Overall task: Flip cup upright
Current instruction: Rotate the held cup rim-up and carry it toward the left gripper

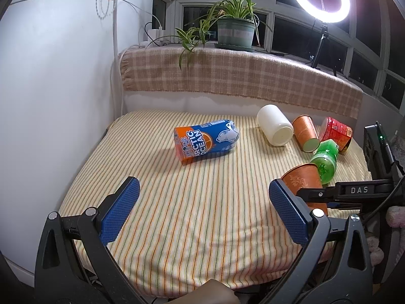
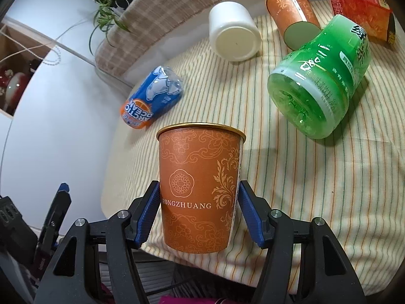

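Observation:
An orange paper cup (image 2: 200, 190) with gold patterns stands rim up between my right gripper's blue pads (image 2: 149, 210), over the near edge of the striped table. My right gripper (image 2: 200, 207) is shut on it at mid-height. The same cup shows in the left wrist view (image 1: 303, 179), at the right, held by the right gripper's black arm (image 1: 354, 192). My left gripper (image 1: 202, 202) is open and empty above the near part of the table. A second orange cup (image 2: 291, 7) lies on its side at the back right, also seen in the left wrist view (image 1: 305, 133).
On the striped cloth (image 1: 202, 202) lie a blue Arctic Ocean can (image 1: 206, 140), a white cup (image 1: 274, 128), a green bottle (image 1: 325, 160) and a red package (image 1: 336, 133). A white cabinet (image 1: 55, 101) stands left. A checked ledge (image 1: 240, 76) with a potted plant (image 1: 235, 33) runs behind.

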A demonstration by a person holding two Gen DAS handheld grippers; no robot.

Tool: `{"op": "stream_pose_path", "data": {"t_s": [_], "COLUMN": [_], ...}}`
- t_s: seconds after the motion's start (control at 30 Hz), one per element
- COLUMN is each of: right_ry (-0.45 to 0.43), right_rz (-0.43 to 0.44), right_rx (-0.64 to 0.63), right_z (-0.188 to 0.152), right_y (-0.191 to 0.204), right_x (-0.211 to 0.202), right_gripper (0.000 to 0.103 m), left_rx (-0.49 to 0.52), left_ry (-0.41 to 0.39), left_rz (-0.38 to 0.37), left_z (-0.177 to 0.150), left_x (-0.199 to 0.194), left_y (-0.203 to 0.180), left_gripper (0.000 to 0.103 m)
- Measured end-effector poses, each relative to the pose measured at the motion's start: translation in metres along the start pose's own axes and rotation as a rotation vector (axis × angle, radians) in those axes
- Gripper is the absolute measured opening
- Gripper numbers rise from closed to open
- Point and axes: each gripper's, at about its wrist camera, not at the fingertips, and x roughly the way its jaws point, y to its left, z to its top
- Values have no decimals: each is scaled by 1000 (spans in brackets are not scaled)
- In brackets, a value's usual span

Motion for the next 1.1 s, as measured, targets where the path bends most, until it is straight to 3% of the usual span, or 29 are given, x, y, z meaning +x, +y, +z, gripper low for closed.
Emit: {"op": "stream_pose_path", "data": {"t_s": [0.4,0.6,0.83,1.1], "right_ry": [2,-32,-134,-209], "right_rz": [-36,-51,-125,-233], "right_rx": [-50,-95,-146,-145], "right_z": [2,-2,-18,-37], "right_y": [1,3,1,-15], "right_x": [5,-10,-47,-79], "right_gripper": [68,68,68,68], "left_rx": [19,15,-44,-170], "left_ry": [10,34,145,339], "left_rz": [-10,-51,-182,-389], "left_z": [0,3,8,12], "left_x": [6,12,35,84], "left_y": [-11,-16,-23,-36], "left_gripper": [103,103,103,103]}}
